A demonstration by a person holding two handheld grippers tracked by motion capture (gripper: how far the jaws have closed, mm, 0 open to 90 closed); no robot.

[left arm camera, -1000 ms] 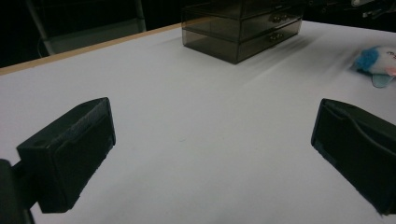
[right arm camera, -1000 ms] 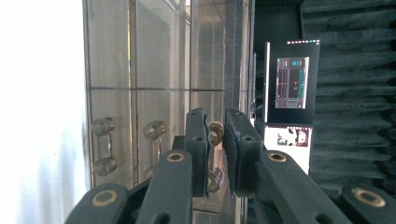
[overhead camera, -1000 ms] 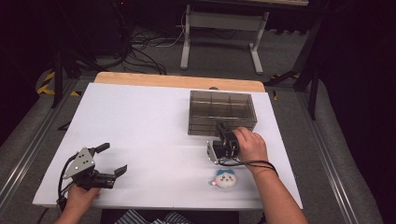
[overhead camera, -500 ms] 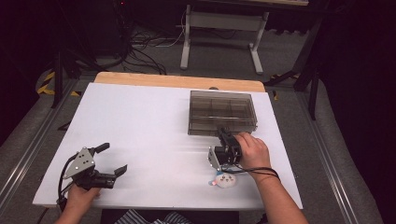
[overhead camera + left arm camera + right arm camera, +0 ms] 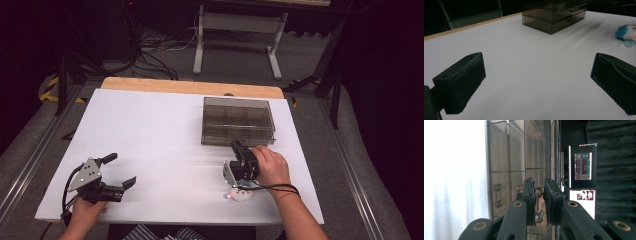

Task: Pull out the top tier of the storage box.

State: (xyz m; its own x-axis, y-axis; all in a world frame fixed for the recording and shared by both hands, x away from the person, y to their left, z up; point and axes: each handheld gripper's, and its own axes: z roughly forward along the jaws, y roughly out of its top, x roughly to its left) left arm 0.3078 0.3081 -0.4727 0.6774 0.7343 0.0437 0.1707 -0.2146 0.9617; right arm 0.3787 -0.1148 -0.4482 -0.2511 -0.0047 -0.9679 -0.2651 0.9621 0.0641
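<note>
A: High view: the right gripper [image 5: 239,151] has crept from mid-frame up to the smoky drawer box [image 5: 238,120], right of centre.

B: Left gripper [image 5: 537,82] view: jaws wide, empty.

A: Right gripper view, centre: jaws pinch the drawer handle [image 5: 539,191]. I'd say it's ready to pull.

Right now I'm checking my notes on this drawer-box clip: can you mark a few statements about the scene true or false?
1. The right hand-held gripper is closed on a drawer handle of the smoky drawer box. True.
2. The left hand-held gripper is shut on the plush toy. False: its jaws stand open over bare table.
3. The toy lies on top of the box. False: it lies on the table near the right hand.
4. The box sits on the table's right half. True.
</note>
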